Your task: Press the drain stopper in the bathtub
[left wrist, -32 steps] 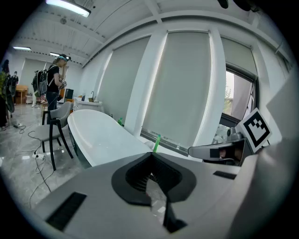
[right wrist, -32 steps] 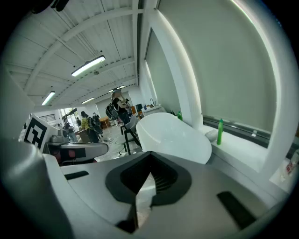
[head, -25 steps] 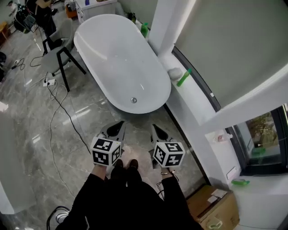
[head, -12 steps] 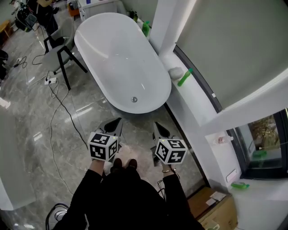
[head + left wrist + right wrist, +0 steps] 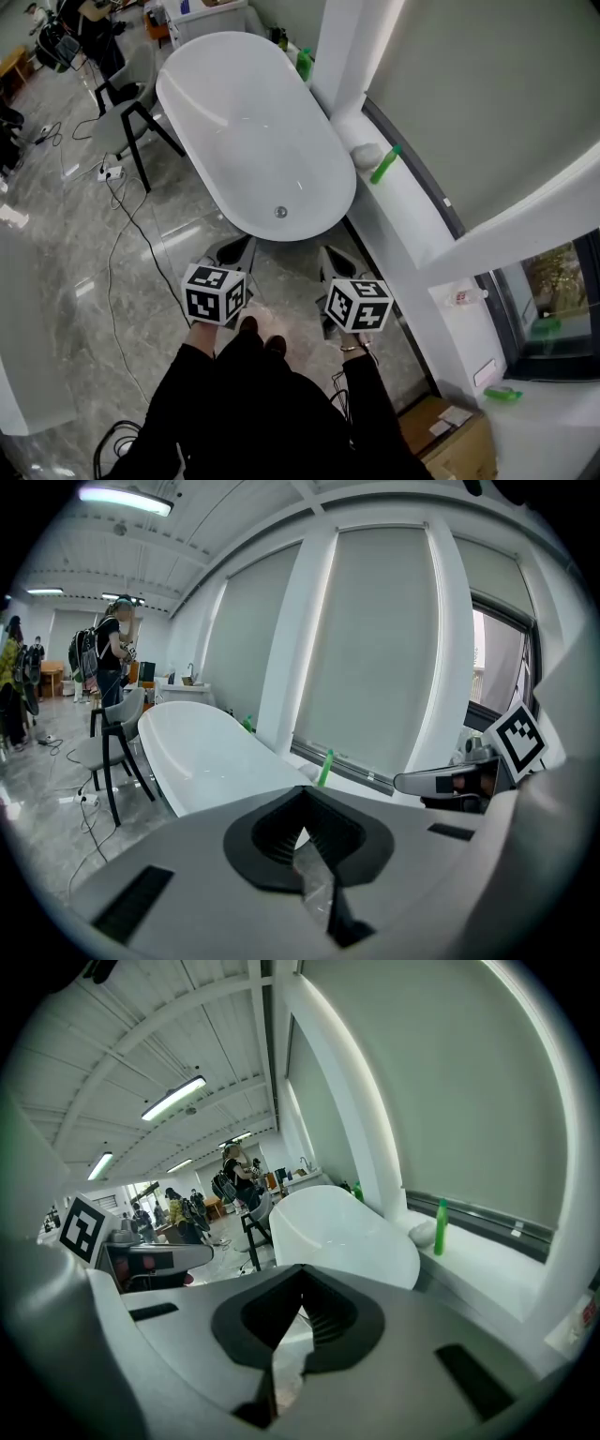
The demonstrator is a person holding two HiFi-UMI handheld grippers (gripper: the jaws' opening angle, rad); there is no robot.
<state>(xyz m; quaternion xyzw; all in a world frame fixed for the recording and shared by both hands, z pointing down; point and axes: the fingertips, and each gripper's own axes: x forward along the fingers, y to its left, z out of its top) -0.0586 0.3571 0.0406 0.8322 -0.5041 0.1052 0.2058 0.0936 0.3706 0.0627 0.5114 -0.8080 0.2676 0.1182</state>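
We held left tongs (image 5: pixel 240 250) and right tongs (image 5: pixel 329 256) closed, empty, lower centre, just short of bathtub (image 5: pixel 242 122); drain stopper (image 5: pixel 280 212) untouched.

I see black sleeves (image 5: pixel 197 398); grey left gripper (image 5: pixel 247 243) and right gripper (image 5: pixel 325 253), black fingers (image 5: pixel 279 834), each topped by a black-and-white marker cube (image 5: pixel 216 293).

The right gripper (image 5: pixel 299 1288) fills the near foreground, its jaws closed together with nothing between them. Beyond it stands a white bathtub (image 5: pixel 342 1234). To the right, a green bottle (image 5: pixel 440 1226) stands upright on the window ledge (image 5: pixel 497 1274). People (image 5: pixel 234 1174) stand far off, left of the tub.
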